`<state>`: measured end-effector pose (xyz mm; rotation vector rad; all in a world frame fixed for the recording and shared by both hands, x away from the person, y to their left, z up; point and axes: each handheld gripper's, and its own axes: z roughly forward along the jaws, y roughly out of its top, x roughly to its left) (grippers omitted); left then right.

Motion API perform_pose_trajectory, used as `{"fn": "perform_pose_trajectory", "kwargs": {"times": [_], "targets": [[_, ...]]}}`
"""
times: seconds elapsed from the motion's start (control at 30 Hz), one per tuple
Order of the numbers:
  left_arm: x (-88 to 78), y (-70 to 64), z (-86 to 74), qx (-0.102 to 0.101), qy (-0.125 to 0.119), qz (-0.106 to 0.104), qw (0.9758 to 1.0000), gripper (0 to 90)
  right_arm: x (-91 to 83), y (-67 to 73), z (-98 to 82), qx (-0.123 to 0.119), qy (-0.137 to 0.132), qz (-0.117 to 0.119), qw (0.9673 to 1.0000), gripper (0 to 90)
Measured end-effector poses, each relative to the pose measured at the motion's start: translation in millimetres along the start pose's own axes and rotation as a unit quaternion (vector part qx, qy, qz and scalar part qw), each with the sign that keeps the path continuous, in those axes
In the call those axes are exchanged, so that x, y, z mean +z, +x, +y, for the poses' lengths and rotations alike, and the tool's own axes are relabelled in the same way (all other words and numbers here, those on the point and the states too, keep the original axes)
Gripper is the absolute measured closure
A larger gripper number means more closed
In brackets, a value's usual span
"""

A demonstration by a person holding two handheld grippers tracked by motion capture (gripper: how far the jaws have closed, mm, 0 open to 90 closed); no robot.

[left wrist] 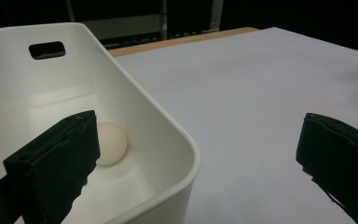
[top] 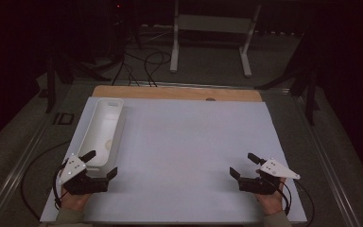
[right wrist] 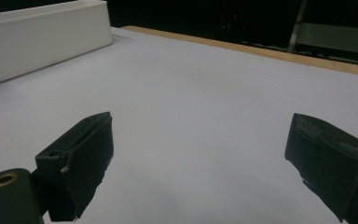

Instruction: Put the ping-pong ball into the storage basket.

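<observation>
The left gripper sits at the near left of the table with its two black jaws spread wide and nothing between them. One jaw reaches over the near end of the long white plastic bin; the other stands outside that bin, over the pale sheet that covers the table. So the bin's near right corner falls in the gap between the fingers.

In the left gripper view the small white ball lies on the bin's floor, just beyond the tip of the jaw on the left of that view and partly hidden behind it. The ball is apart from the fingers, and lower than they are as far as the view shows. The bin's rounded wall runs between the ball and the other jaw, which is well apart from it.

The right gripper rests at the near right of the table, its jaws likewise wide apart and holding nothing, with bare sheet between and beyond them. From its fingers the white bin lies well off, ahead and toward the left of that view.
</observation>
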<state>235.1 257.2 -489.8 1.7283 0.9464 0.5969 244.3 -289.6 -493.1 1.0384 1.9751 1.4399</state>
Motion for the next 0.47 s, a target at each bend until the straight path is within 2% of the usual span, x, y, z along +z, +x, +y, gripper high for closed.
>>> {"fn": "perform_pose_trajectory", "kwargs": {"times": [0.47], "targets": [[1.1, 0.9, 0.7, -0.006, -0.005, -0.001, 1.0000, 0.3, -3.0, 3.2, -3.6, -0.002, -0.002, -0.002, 1.0000, 7.1]]}}
